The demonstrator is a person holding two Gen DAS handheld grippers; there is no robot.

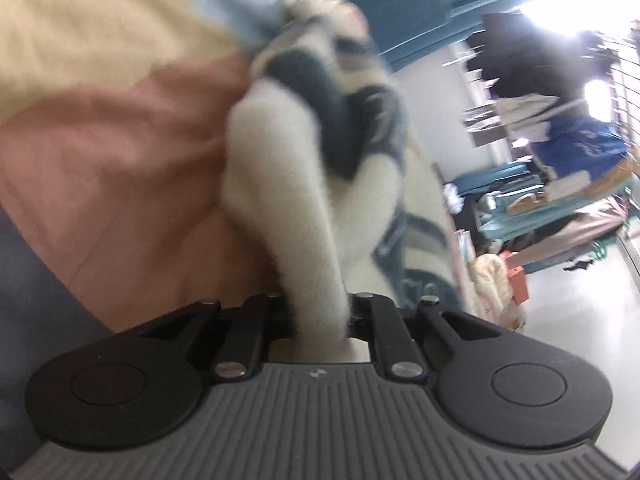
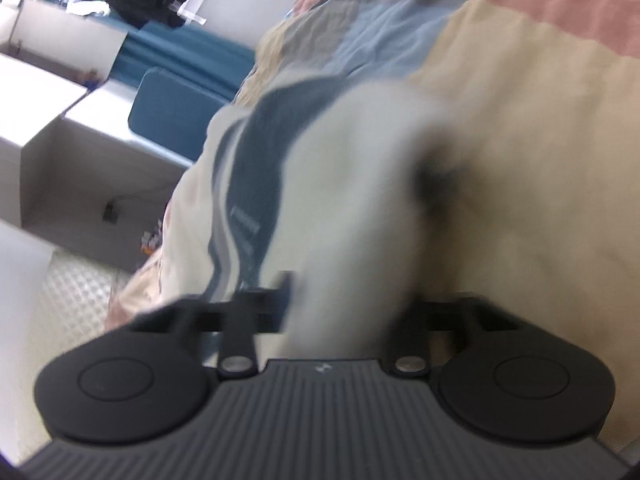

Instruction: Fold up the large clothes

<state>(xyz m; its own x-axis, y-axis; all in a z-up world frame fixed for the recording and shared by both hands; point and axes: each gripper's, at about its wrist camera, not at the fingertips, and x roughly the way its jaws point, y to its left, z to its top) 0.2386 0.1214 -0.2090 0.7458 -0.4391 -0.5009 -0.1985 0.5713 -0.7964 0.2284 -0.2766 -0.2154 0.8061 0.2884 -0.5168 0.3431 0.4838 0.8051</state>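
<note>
2 grippers each pinch a fold of the same fleecy white garment (image 1: 280, 184), which carries dark navy and grey stripes. In the left wrist view it fills the middle of the frame, running from the jaws at the bottom centre up toward the top centre, bunched and draped over a patchwork bedspread (image 1: 104, 128) of cream, pink and blue panels. The left gripper (image 1: 320, 320) is clamped on a thick white roll of the fabric, its fingers drawn close with cloth squeezed between them. In the right wrist view the right gripper (image 2: 344, 312) likewise is closed on a white fold at the bottom centre, though blur softens the detail; the striped part lies left of centre there.

Judging by the plush nap and the way it slumps, the garment should be soft, limp and fairly light, yet bulky. It will sag between the 2 holds and will not keep a crease by itself. Fleece grips well, so slipping looks unlikely. Hems, shoulders or corners would be the better places to hold, rather than mid-panel bunches, so that edges can be drawn taut and laid flat.
</note>
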